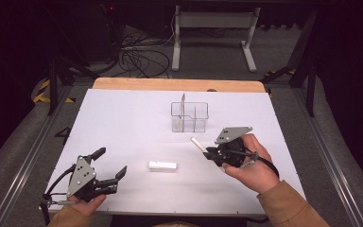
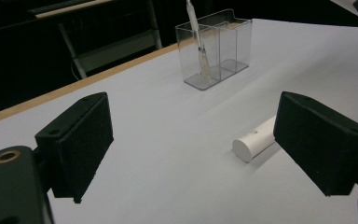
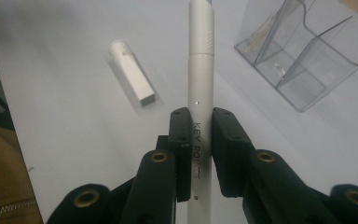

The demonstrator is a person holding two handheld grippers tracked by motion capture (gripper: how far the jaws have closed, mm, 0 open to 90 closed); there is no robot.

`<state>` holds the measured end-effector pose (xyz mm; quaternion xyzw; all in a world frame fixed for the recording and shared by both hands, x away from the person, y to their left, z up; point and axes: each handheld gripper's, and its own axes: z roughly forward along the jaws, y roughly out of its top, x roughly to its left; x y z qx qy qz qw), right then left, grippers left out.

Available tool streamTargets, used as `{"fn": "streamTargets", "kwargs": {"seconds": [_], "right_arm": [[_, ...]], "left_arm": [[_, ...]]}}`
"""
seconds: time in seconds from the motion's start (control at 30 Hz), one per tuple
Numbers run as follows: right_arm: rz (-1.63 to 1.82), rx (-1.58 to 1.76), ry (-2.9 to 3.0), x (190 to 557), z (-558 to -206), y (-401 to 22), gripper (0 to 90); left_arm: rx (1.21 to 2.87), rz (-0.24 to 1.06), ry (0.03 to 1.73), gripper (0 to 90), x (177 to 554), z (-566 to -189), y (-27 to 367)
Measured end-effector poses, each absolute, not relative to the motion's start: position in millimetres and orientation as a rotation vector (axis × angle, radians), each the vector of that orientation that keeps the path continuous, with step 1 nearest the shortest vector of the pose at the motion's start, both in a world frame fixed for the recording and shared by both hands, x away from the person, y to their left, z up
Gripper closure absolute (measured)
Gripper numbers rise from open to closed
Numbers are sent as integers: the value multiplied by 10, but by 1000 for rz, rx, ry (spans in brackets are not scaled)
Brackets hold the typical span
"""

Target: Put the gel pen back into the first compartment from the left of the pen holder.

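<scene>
1. While clamped in the right gripper [image 1: 209, 152], white pen [image 3: 200, 84] lies along the gripper's own axis, gripped on its printed lower barrel, free end jutting past the pads.
2. Seen from the high view, pen [image 1: 198, 143] angled up and to the left, off the white table [image 1: 123, 123], tip toward the clear organizer [image 1: 189, 117].
3. Right hand [image 1: 248, 163] wrapped around the gripper body from the right, forearm in a tan sleeve entering at the lower right corner, gripper aimed left and slightly away.
4. Left gripper [image 1: 109, 163] resting low near the table's front left, jaws spread wide and bare, nothing between the pads [image 2: 81, 140].
5. Left hand [image 1: 82, 202] under the gripper body at the bottom edge, gripper aimed right and slightly away.
6. White cap-like cylinder [image 1: 162, 165] lying flat between the two grippers, long axis left to right, apart from both.
7. Organizer [image 2: 214, 46] standing upright farther back, one thin pen-like item [image 2: 196, 37] leaning inside its left compartment.
</scene>
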<state>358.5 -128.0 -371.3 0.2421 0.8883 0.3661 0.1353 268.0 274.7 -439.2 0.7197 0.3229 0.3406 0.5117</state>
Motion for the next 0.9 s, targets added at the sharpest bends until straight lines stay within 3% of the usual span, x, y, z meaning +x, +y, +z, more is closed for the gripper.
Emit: {"fn": "streamTargets", "kwargs": {"seconds": [0.9], "right_arm": [[1466, 816, 2260, 3828, -3430, -1389, 791]], "left_arm": [[1730, 818, 780, 126, 2683, -4393, 2749]]}}
